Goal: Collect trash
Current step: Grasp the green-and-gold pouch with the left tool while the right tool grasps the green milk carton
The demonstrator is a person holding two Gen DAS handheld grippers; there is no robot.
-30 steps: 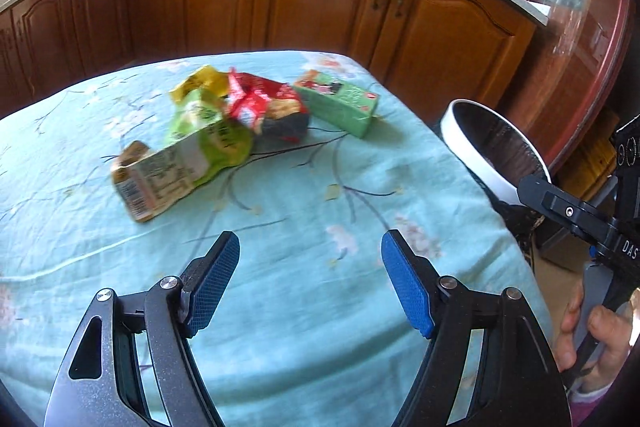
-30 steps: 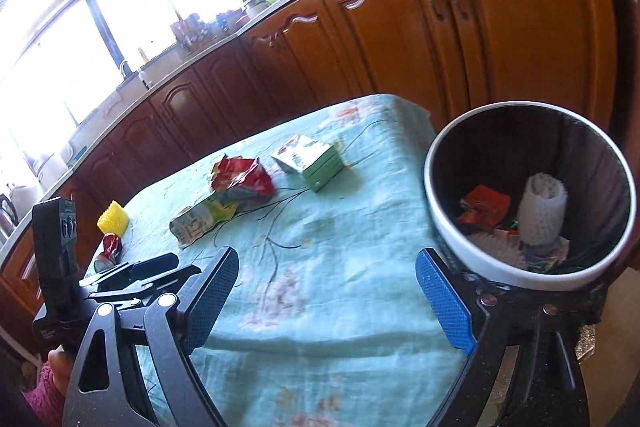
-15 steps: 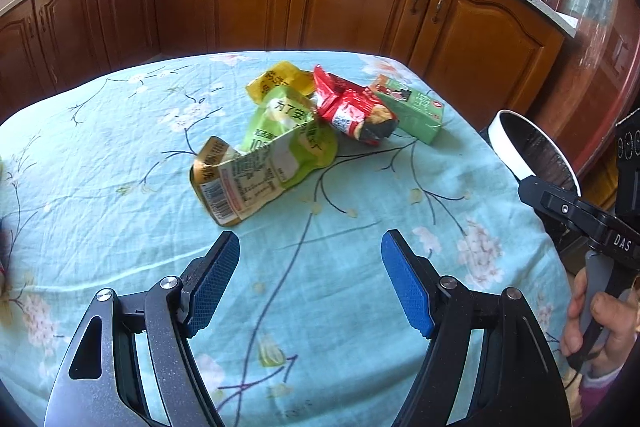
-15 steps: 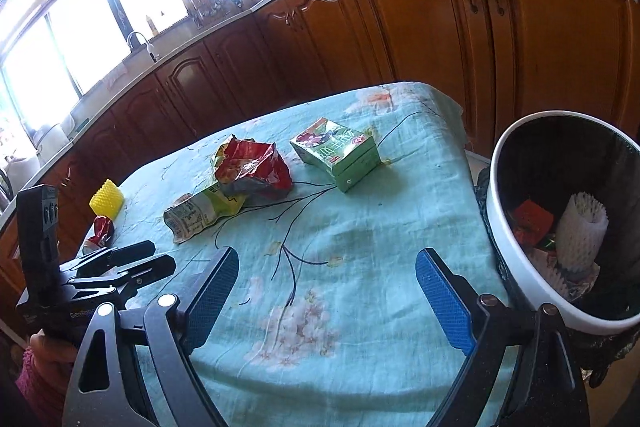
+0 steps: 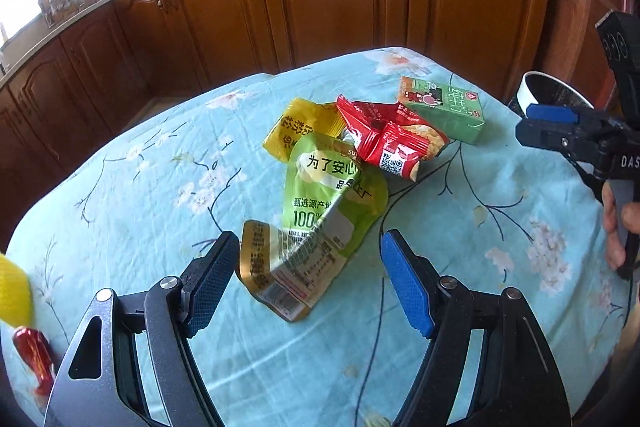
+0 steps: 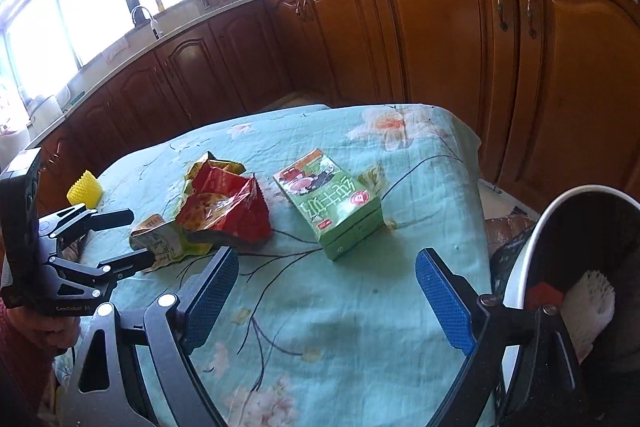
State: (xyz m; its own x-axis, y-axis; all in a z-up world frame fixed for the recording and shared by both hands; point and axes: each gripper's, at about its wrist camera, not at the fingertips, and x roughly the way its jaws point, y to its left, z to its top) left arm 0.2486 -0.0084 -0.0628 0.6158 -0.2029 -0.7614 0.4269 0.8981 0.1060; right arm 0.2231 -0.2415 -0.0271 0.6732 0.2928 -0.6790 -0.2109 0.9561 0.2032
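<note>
Right view only: white bin [image 6: 528,267], far right, holding white foam netting [image 6: 592,301] and red scrap [image 6: 544,293]. Left gripper [image 5: 306,281] and right gripper [image 6: 326,291]: jaws spread, empty.

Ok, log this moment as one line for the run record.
phase: approach | left claw: open, straddling green snack bag | right claw: open, empty | green carton: on table | trash bin: beside table

place: home kitchen | wooden cabinets [image 6: 440,39] | sink tap [image 6: 145,19]
</note>
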